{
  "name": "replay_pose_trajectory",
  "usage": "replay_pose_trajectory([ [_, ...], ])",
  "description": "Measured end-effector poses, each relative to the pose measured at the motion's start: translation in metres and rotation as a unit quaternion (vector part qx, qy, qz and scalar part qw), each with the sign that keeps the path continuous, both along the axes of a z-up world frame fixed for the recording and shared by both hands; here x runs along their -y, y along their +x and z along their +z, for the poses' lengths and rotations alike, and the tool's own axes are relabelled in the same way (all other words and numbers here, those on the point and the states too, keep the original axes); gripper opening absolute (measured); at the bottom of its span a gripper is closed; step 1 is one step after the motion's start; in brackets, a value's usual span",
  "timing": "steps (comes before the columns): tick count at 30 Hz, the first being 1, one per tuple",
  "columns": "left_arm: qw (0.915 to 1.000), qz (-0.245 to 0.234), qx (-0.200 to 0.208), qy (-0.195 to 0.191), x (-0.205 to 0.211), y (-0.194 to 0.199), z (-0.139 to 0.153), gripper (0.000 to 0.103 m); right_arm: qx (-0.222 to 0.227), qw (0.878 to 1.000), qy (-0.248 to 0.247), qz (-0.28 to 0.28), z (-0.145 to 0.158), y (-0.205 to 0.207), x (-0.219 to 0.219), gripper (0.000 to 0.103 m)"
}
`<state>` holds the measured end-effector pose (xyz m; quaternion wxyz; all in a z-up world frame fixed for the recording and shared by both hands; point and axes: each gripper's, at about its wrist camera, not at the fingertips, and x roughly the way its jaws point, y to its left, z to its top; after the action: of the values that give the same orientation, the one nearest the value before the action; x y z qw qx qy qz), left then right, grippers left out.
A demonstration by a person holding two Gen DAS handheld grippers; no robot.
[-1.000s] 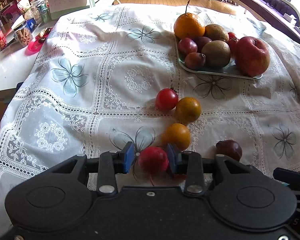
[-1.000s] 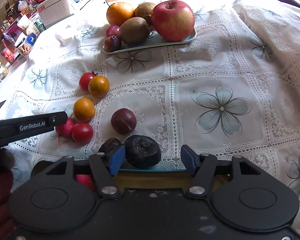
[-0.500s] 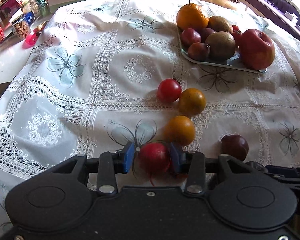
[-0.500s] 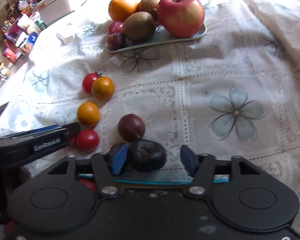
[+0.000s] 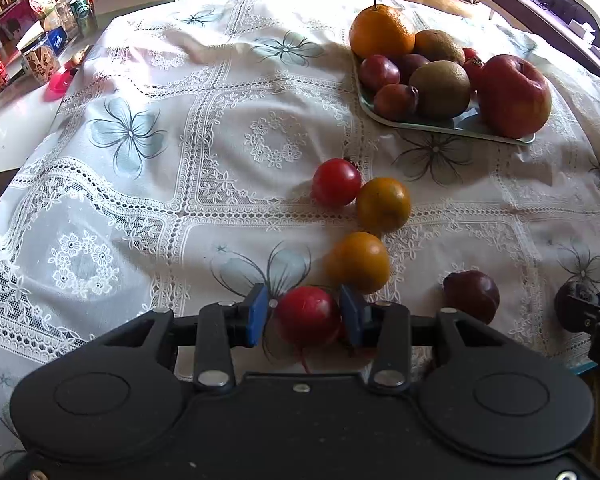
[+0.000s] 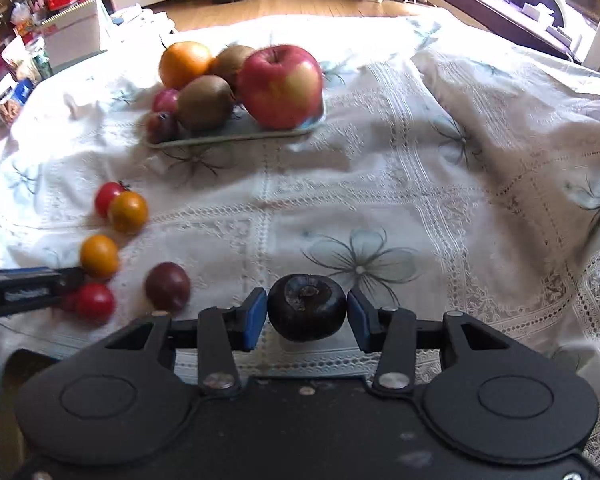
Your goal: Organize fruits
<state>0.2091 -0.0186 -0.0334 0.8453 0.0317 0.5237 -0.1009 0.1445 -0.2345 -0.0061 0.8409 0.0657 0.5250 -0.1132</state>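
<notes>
— What has the left gripper (image 5: pixel 303 314) got?
— Its blue pads are clamped on a red radish (image 5: pixel 306 316), low over the lace tablecloth (image 5: pixel 148 184) on the table, just in front of an orange tomato (image 5: pixel 358 262).
— And the right gripper (image 6: pixel 307 314)?
— It pinches a dark, flattened round fruit (image 6: pixel 307 307), lifted clear of the cloth.
— The tray (image 6: pixel 236 136)?
— Farther back, loaded with an apple (image 6: pixel 281 86), kiwis and an orange (image 6: pixel 185 63). A plum (image 6: pixel 168 286) lies loose near the grippers.
</notes>
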Motion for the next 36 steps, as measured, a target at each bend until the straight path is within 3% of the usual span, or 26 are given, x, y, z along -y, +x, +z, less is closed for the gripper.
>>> replay_pose_trajectory([
  [5, 1.0, 0.004, 0.0, 0.001, 0.001, 0.0, -0.001, 0.051, -0.016, 1.0, 0.015, -0.013, -0.017, 0.002, 0.005, 0.057],
  [7, 0.9999, 0.007, -0.002, -0.013, -0.002, 0.001, 0.0, 0.046, -0.012, 1.0, 0.011, -0.014, -0.02, 0.001, 0.004, 0.057],
  [9, 0.9997, 0.015, -0.001, -0.021, -0.004, 0.0, 0.002, 0.045, 0.0, 1.0, 0.017, -0.011, -0.018, -0.001, 0.002, 0.042],
  [15, 0.9993, 0.031, 0.019, -0.013, -0.009, -0.008, 0.021, 0.044, 0.027, 1.0, 0.01, -0.009, 0.003, -0.011, 0.0, 0.041],
  [21, 0.9987, 0.037, 0.027, -0.022, -0.016, -0.039, 0.06, 0.044, 0.074, 0.996, 0.041, -0.006, 0.041, -0.037, -0.001, 0.038],
  [22, 0.9986, 0.035, 0.029, -0.026, -0.018, -0.048, 0.066, 0.044, 0.081, 0.996, 0.043, -0.004, 0.047, -0.044, -0.002, 0.03],
  [23, 0.9986, 0.033, 0.029, -0.031, -0.02, -0.056, 0.071, 0.044, 0.085, 0.995, 0.048, 0.001, 0.053, -0.052, -0.003, 0.006],
  [24, 0.9986, 0.03, 0.028, -0.034, -0.021, -0.062, 0.075, 0.044, 0.086, 0.995, 0.057, 0.007, 0.058, -0.059, -0.003, 0.004],
  [28, 0.9979, 0.019, 0.026, -0.056, -0.025, -0.088, 0.081, 0.044, 0.091, 0.992, 0.085, 0.021, 0.071, -0.087, -0.004, 0.006],
  [33, 0.9984, 0.013, 0.035, -0.042, -0.023, -0.103, 0.082, 0.044, 0.087, 0.991, 0.102, 0.005, 0.069, -0.096, 0.005, 0.015],
  [35, 0.9987, 0.013, 0.036, -0.035, -0.023, -0.103, 0.08, 0.044, 0.081, 0.991, 0.103, 0.007, 0.065, -0.089, 0.005, 0.037],
  [36, 0.9988, 0.014, 0.036, -0.03, -0.023, -0.103, 0.079, 0.044, 0.076, 0.992, 0.104, 0.009, 0.062, -0.082, 0.004, 0.043],
])
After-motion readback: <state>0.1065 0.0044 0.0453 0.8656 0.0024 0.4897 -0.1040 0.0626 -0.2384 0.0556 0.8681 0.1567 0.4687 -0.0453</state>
